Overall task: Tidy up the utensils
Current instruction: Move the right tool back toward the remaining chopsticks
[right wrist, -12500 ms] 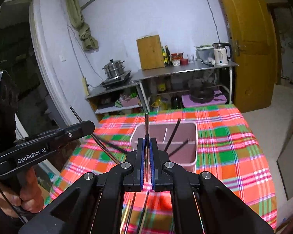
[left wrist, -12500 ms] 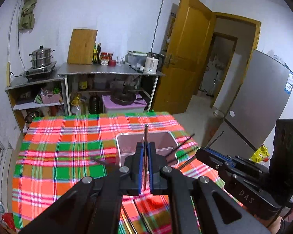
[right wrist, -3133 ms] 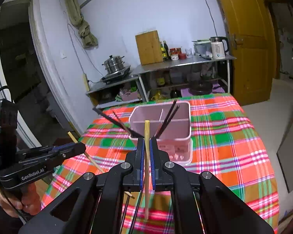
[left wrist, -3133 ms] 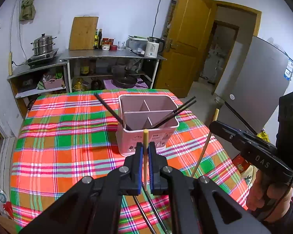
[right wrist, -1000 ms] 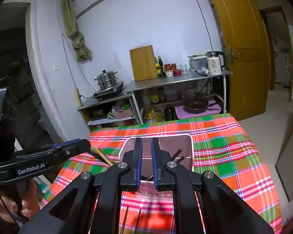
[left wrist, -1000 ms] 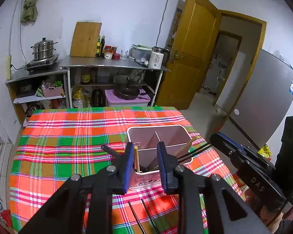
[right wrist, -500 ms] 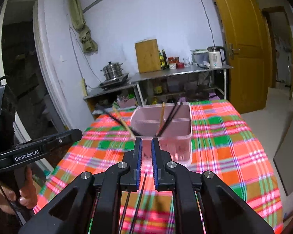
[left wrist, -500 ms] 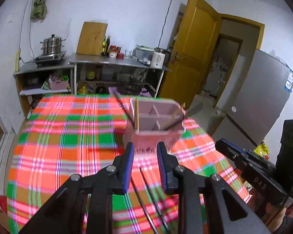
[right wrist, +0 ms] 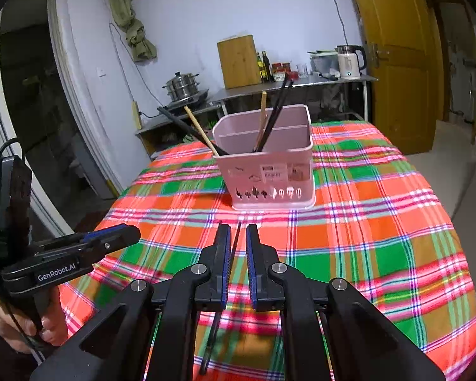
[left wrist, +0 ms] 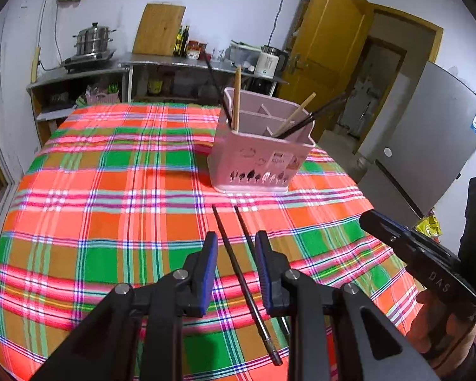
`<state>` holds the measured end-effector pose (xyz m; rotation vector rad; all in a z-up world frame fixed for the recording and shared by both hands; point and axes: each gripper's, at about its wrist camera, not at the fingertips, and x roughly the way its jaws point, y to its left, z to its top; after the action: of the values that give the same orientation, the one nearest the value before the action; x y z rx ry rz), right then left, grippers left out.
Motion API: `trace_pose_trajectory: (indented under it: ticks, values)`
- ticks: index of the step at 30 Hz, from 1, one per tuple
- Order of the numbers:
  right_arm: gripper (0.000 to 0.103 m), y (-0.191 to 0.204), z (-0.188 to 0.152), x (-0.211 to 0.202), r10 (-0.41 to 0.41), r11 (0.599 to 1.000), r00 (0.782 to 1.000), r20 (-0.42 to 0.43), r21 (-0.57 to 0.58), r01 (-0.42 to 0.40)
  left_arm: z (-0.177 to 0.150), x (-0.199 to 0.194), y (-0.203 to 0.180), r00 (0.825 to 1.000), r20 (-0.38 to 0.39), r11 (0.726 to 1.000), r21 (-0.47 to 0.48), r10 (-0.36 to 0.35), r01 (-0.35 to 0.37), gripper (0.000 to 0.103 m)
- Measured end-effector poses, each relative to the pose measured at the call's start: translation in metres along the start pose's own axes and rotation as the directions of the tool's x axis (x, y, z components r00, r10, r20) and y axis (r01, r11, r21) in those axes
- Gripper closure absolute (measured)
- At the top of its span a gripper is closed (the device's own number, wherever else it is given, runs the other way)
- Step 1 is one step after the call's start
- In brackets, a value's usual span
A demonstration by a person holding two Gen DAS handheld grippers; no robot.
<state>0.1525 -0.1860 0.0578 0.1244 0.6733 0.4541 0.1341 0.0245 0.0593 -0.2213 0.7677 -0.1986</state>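
Two black chopsticks (left wrist: pixel 238 263) lie on the tabletop (left wrist: pixel 111 190) in front of the pink caddy (left wrist: pixel 260 162). Left tongs (left wrist: pixel 234 247) spread wide, right tongs (right wrist: pixel 238 241) narrowly parted; both empty. Advice: straddle one stick each, close mid-shaft, lift level.

My left gripper (left wrist: pixel 234 247) is matte black with blue pads (left wrist: pixel 210 250) and silver screws; its side reads "GenRobot.AI" in white, a black cable looping behind. My right gripper (right wrist: pixel 238 241) matches, marked "DAS". Bare fingers (right wrist: pixel 52 324) and a dark sleeve show at the handle
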Motion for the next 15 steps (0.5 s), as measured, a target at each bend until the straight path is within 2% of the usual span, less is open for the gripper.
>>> trace_pose_trajectory:
  ticks: [15]
  values:
    - [0.093,-0.012,-0.015,0.032,0.013,1.000,0.996,-0.083,0.026,-0.011,-0.010,0.044,0.004,0.996,-0.090,0.999,-0.030,0.011,-0.013,0.078]
